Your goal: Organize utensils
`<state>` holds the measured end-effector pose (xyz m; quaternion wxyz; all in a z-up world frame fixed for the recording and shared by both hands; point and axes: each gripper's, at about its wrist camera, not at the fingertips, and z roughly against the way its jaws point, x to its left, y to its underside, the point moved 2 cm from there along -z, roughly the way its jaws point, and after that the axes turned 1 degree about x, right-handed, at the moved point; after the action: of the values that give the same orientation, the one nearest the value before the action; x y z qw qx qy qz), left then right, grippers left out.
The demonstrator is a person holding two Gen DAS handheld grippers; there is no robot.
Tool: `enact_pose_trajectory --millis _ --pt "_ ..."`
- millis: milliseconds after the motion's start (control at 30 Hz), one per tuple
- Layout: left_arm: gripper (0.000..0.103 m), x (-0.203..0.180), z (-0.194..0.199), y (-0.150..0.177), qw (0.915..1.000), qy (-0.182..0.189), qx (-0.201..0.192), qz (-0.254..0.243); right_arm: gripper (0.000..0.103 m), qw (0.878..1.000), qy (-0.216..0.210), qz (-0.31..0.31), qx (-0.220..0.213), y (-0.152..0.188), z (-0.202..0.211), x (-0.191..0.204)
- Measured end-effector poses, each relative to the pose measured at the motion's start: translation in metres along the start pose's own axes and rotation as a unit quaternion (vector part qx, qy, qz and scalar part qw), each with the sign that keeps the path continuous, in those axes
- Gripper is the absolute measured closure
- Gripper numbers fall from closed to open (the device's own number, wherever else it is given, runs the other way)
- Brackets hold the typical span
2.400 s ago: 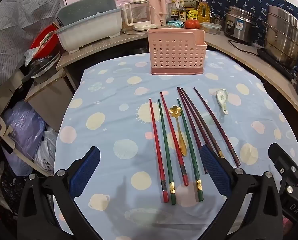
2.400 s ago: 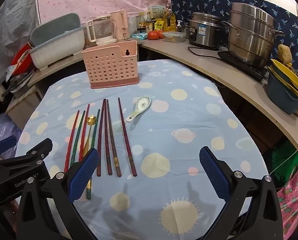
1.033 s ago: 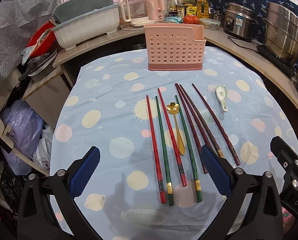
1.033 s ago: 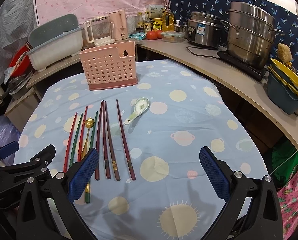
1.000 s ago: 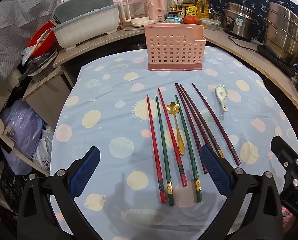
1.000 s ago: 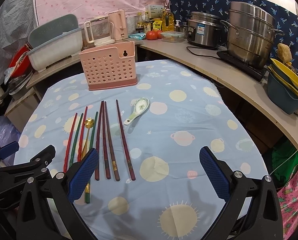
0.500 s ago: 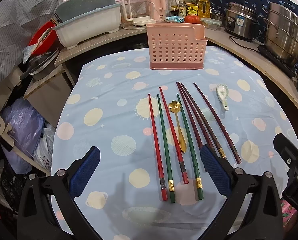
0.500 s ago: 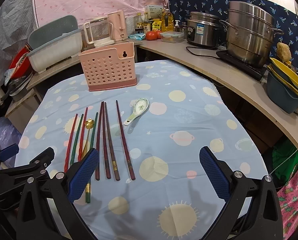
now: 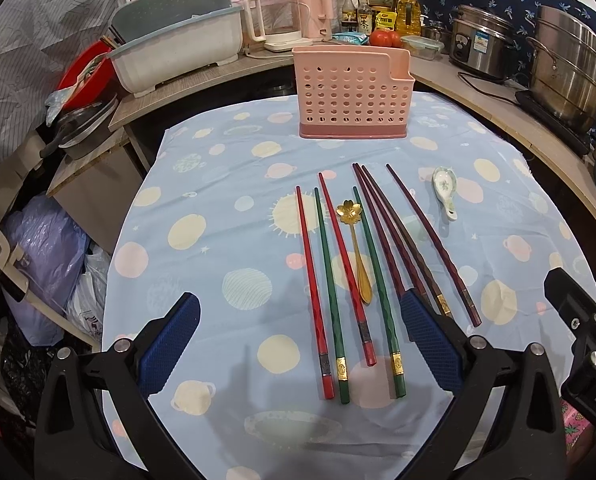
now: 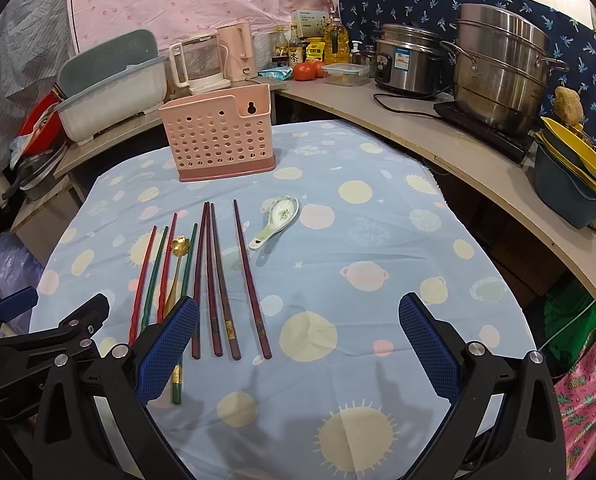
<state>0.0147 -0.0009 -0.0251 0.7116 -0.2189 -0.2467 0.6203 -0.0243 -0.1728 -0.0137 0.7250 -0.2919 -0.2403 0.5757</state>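
Holding the left tool (image 9: 298,312) low over the near side of the tabletop (image 9: 202,240), with its fingers spread wide, released, gripping nothing. Holding the right tool (image 10: 298,310) in the same manner further to the right, also released and gripping nothing. Catching a part of each tool at the edge of the other camera's view.

Looking along both tools at a blue cloth (image 10: 377,240) with pale round spots, covering the tabletop. Looking at the utensils lying flat on this cloth in one row, roughly parallel, with the thin tips pointing to the far side. Counting from the left: a red chopstick (image 9: 311,280), a green chopstick (image 9: 328,280), a second red chopstick (image 9: 343,260), a gold spoon (image 9: 347,212) with a flower-shaped bowl, a second green chopstick (image 9: 375,280), then three dark maroon chopsticks (image 9: 382,232) lying close together, and a fourth maroon chopstick (image 9: 429,240) slightly apart on the right. Finding a white ceramic spoon (image 9: 442,186) near this last one, not touching it, bowl facing up.

Finding the pink perforated holder (image 9: 351,92) standing upright at the far side of the cloth, well apart from the utensils.

Seeing behind it a curved second tabletop (image 10: 437,136) carrying a pink kettle (image 10: 238,52), a rice cooker (image 10: 407,62) and a large steel pot (image 10: 497,72).
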Motion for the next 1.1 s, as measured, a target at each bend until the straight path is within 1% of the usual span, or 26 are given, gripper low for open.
enact_pose_trajectory --millis 1100 --pt "0.007 -0.0012 -0.001 0.0033 1.0 0.004 0.004 0.003 0.006 1.0 -0.002 0.0 0.003 0.0002 -0.0009 0.0011"
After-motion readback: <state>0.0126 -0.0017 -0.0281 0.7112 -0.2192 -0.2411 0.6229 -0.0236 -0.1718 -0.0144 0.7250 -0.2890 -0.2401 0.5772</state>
